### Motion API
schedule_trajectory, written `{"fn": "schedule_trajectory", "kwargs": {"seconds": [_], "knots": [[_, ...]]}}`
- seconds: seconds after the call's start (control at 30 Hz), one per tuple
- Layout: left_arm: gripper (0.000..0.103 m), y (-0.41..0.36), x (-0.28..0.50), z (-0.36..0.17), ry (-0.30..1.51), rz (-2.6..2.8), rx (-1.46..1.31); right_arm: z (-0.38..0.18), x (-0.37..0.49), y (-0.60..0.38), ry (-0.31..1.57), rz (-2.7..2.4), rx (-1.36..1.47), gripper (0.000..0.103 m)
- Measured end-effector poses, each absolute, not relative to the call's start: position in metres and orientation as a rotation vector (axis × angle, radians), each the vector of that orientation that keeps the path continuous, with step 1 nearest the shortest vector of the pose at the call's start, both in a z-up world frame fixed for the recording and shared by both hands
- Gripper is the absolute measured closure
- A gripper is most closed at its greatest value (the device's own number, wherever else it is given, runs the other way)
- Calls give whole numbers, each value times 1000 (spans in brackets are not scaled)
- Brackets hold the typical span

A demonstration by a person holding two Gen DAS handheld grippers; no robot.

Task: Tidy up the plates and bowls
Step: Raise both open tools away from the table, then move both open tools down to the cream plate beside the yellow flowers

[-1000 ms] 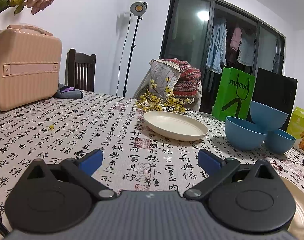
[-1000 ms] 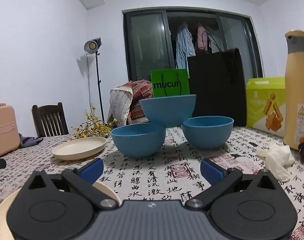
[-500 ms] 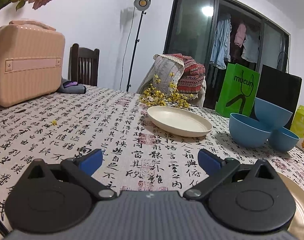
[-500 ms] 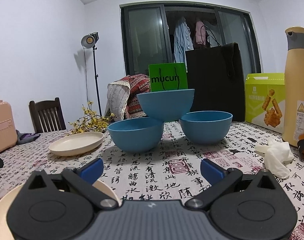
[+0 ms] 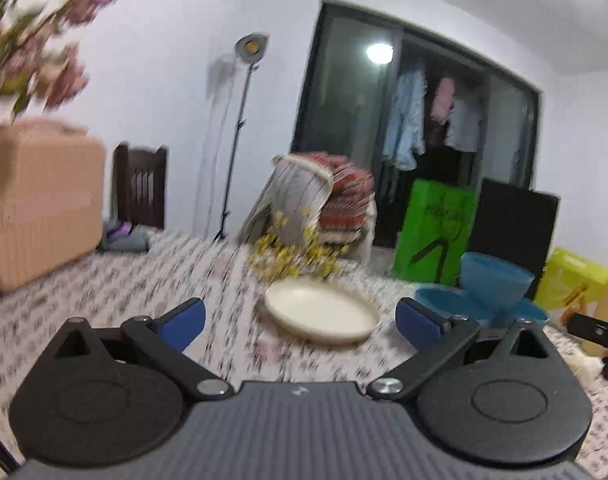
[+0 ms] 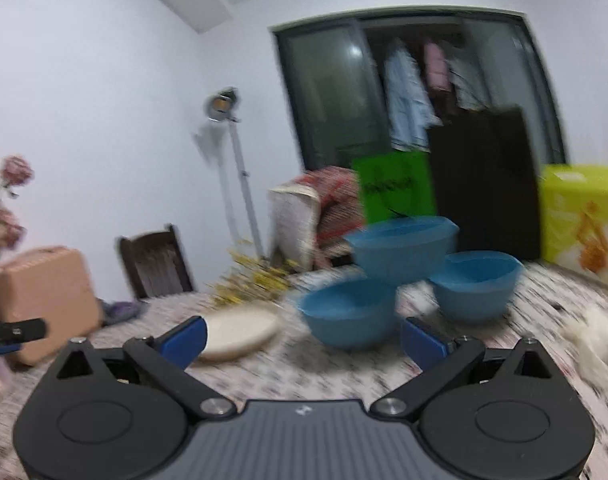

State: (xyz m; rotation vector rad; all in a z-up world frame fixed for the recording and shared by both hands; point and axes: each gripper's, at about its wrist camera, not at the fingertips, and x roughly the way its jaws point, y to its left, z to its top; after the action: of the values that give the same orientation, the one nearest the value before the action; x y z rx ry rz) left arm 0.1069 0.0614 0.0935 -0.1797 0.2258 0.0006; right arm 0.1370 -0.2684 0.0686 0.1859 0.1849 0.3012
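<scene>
A cream plate lies on the patterned tablecloth ahead of my left gripper, which is open, empty and raised above the table. Three blue bowls stand to its right: one rests on top of two others. In the right wrist view my right gripper is open and empty, above the table, facing the near bowl, the top bowl and the right bowl. The cream plate lies to the left. Both views are motion-blurred.
A peach suitcase stands at the left, with pink flowers above it. Yellow flower sprigs, a green bag, a black bag and a yellow-green box line the far side. White tissue lies at the right.
Both grippers have lifted up and away from the table; the view now looks down on the plate and bowls. The near cream plate under the grippers has dropped out of sight.
</scene>
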Motion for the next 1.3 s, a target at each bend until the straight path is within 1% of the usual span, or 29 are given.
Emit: {"fn": "schedule_trajectory", "kwargs": {"seconds": [0.13, 0.23, 0.4, 0.53, 0.73, 0.9, 1.03, 1.3], "knots": [[0, 63, 110, 131, 187, -7, -152, 115, 151, -238, 178, 375, 183, 0], [0, 68, 123, 155, 193, 7, -179, 140, 170, -213, 200, 399, 174, 0], [0, 84, 156, 181, 195, 25, -254, 166, 214, -179, 254, 356, 154, 0], [0, 102, 187, 188, 205, 44, -330, 175, 257, -160, 295, 299, 151, 0], [0, 125, 244, 179, 274, 112, -416, 172, 323, -144, 380, 266, 153, 0], [0, 137, 288, 159, 359, 162, -456, 150, 359, -136, 463, 275, 162, 0], [0, 135, 318, 144, 427, 179, -470, 131, 383, -129, 512, 242, 130, 0], [0, 120, 356, 130, 466, 169, -473, 109, 415, -130, 566, 201, 127, 0]]}}
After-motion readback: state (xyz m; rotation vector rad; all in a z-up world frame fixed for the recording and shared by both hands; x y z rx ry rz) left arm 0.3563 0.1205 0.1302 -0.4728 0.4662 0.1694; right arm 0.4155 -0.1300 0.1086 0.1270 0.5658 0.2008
